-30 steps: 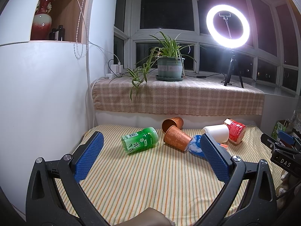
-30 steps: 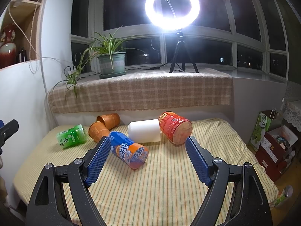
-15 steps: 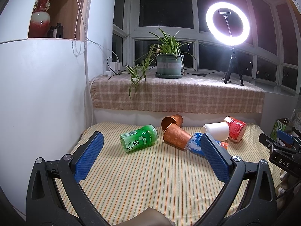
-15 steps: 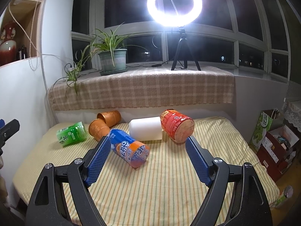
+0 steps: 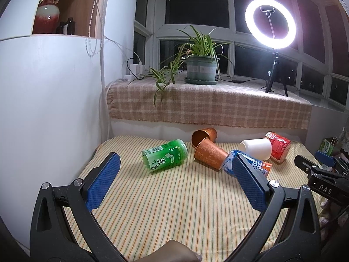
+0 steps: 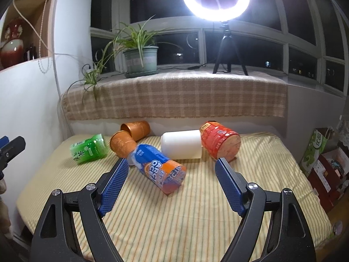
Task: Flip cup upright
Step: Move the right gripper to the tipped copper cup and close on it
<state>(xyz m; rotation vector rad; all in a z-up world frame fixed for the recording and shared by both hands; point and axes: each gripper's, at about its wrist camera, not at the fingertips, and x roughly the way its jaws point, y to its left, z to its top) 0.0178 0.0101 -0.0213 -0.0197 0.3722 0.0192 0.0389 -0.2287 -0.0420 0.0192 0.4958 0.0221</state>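
Note:
Several cups lie on their sides on the striped cloth [image 5: 174,207]: a green cup [image 5: 165,158] [image 6: 89,148], two copper cups [image 5: 208,154] [image 6: 123,143], one behind [image 5: 204,133] [image 6: 136,127], a blue-and-orange Oreo cup [image 6: 159,170] [image 5: 250,164], a white cup [image 6: 181,144] [image 5: 256,148] and a red cup [image 6: 219,143] [image 5: 278,145]. My left gripper [image 5: 173,178] is open and empty, short of the green cup. My right gripper [image 6: 171,184] is open and empty, its fingers either side of the Oreo cup's near end.
A checked cloth ledge [image 5: 207,107] behind carries a potted plant [image 5: 201,69] and a ring light on a tripod [image 5: 270,24]. A white cabinet wall [image 5: 43,109] stands at the left. Boxes and a green bag [image 6: 316,148] sit off the right edge.
Both grippers have moved a little forward toward the cups; the cups look slightly larger and nearer. Both stay open. No cup has moved.

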